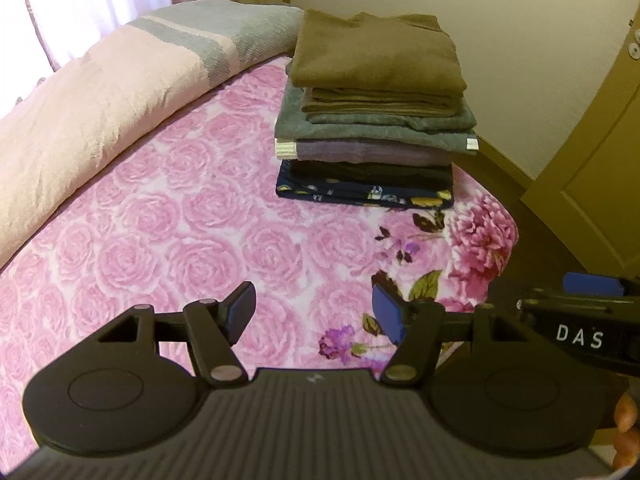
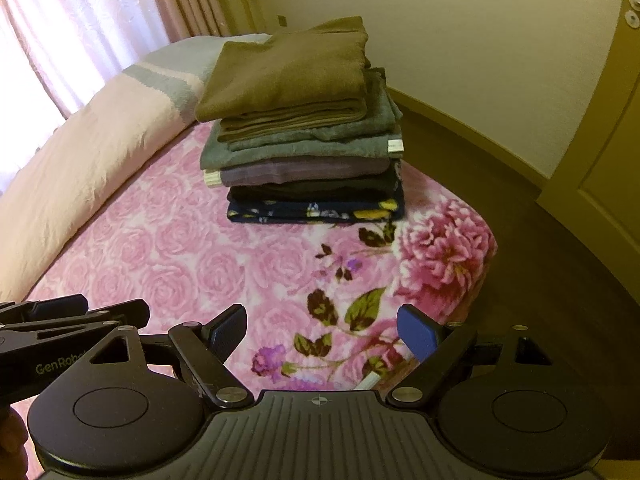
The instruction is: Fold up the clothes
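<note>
Only the left view shows fingers [image 1: 626, 420]; both the left gripper [image 1: 314, 310] and right gripper [image 2: 324, 330] gape empty.

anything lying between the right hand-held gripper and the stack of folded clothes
Nothing: only bare pink rose blanket lies between the right hand-held gripper and the stack of folded clothes, clearest in the right wrist view.
</note>
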`<state>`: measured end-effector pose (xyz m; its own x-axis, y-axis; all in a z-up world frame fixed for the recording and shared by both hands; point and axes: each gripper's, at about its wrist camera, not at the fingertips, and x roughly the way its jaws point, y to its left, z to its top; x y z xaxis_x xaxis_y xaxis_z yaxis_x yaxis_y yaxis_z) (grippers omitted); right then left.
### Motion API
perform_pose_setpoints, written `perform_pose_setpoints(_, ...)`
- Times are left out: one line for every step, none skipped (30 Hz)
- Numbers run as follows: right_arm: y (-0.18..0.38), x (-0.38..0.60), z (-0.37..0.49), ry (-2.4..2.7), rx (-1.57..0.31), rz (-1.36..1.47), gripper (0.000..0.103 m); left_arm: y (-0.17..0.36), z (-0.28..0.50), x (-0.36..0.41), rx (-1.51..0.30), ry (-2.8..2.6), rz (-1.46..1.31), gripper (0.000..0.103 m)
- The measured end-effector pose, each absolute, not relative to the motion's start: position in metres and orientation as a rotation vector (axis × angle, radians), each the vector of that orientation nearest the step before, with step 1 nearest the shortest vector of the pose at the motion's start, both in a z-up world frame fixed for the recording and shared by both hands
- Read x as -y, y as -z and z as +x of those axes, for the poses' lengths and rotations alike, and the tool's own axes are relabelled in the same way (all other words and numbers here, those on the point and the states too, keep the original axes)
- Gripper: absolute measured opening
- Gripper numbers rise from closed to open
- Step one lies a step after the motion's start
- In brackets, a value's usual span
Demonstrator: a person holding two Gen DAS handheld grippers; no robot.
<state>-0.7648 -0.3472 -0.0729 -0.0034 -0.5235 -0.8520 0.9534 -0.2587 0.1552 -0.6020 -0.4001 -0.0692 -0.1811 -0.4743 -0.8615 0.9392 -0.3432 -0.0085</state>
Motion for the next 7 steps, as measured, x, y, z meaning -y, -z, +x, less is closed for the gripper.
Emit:
perform_pose_setpoints(0.073, 0.350, -0.766, 1.566, -0.583, 1.025, 0.085, 0.068, -0.603, 0.402, -0.693, 1.726, 0.976, 0.061)
perform_pose_setpoints(0.072, 0.352, -0.768, 1.565, -0.581, 1.023, 0.085, 0.068, -0.605, 0.403, -0.691, 1.727, 0.968, 0.061)
perform_pose_setpoints(0.072, 0.354, -0.770, 1.565, -0.580, 1.020, 0.085, 0.067, -0.606, 0.405, -0.688, 1.728, 0.959, 0.061)
perform_pose_setpoints(0.072, 0.357, -0.772, 1.565, -0.579, 1.017, 0.085, 0.066, -0.608, 0.407, -0.681, 1.728, 0.950, 0.061)
perform_pose_setpoints(0.071, 0.359, -0.773, 1.566, -0.578, 1.012, 0.085, 0.065, -0.609, 0.408, -0.672, 1.727, 0.943, 0.061)
perform_pose_setpoints(0.070, 0.361, -0.775, 1.567, -0.577, 1.007, 0.085, 0.064, -0.612, 0.410, -0.661, 1.731, 0.935, 0.061)
perform_pose_setpoints(0.069, 0.363, -0.777, 1.569, -0.576, 1.001, 0.085, 0.063, -0.614, 0.411, -0.654, 1.735, 0.928, 0.061)
